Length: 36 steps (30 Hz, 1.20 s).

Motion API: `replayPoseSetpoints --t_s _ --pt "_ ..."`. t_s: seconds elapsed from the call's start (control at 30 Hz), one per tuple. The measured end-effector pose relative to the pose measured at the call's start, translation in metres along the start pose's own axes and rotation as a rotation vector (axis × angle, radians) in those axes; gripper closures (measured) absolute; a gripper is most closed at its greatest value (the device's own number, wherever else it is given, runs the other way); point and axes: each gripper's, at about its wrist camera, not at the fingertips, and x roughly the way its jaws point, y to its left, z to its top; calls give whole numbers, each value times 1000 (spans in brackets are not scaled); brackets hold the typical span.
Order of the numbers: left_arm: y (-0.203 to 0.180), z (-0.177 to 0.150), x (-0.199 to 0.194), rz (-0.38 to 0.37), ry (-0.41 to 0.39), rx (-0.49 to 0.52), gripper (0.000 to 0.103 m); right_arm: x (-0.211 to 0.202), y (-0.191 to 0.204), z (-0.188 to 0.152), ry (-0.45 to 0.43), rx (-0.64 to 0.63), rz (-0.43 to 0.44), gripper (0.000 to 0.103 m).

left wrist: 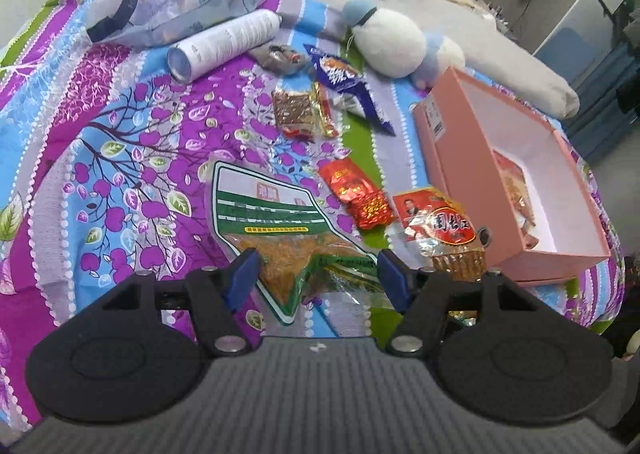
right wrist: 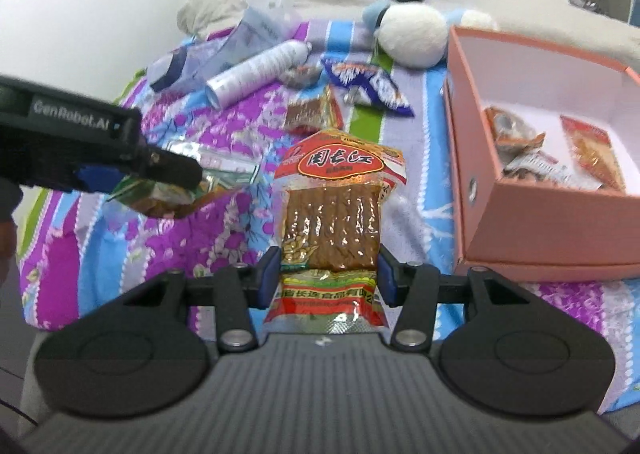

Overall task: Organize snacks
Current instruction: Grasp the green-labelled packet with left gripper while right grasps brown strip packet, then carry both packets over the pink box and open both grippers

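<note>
My left gripper [left wrist: 318, 266] is shut on the lower end of a green-and-white snack bag [left wrist: 276, 213] with orange contents. In the right wrist view that bag [right wrist: 168, 197] hangs off the bedspread at the left. My right gripper [right wrist: 328, 266] is shut on a clear packet of brown tofu sticks [right wrist: 332, 221] with a red-and-orange label, held upright above the bed. The same packet [left wrist: 440, 225] shows beside the pink box [left wrist: 472, 189] in the left wrist view. The open pink box [right wrist: 540, 230] stands to the right and holds several snack packets [right wrist: 520, 149].
Loose on the flowered bedspread [left wrist: 120, 173] lie a red packet [left wrist: 356, 197], a gold-brown packet [left wrist: 300, 113] and a blue-purple packet [left wrist: 344, 81]. Behind them are a white spray can [left wrist: 224, 45], a clear plastic bag [left wrist: 160, 13], a white plush toy [left wrist: 392, 41] and dark clothes.
</note>
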Motion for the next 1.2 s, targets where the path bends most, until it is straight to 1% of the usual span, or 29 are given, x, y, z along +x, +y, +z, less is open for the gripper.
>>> replayPoseSetpoints --t_s 0.3,0.67,0.97,1.2 --pt "-19 3 -33 -22 -76 44 34 -29 -6 11 -56 21 -16 51" --pt "-48 14 -56 -74 -132 94 34 -61 -16 28 -125 37 -49 51" --pt "-88 26 -62 -142 -157 153 35 -84 -39 37 -168 64 -101 51" --pt "-142 39 -49 -208 -157 220 35 -101 -66 36 -197 118 -151 51"
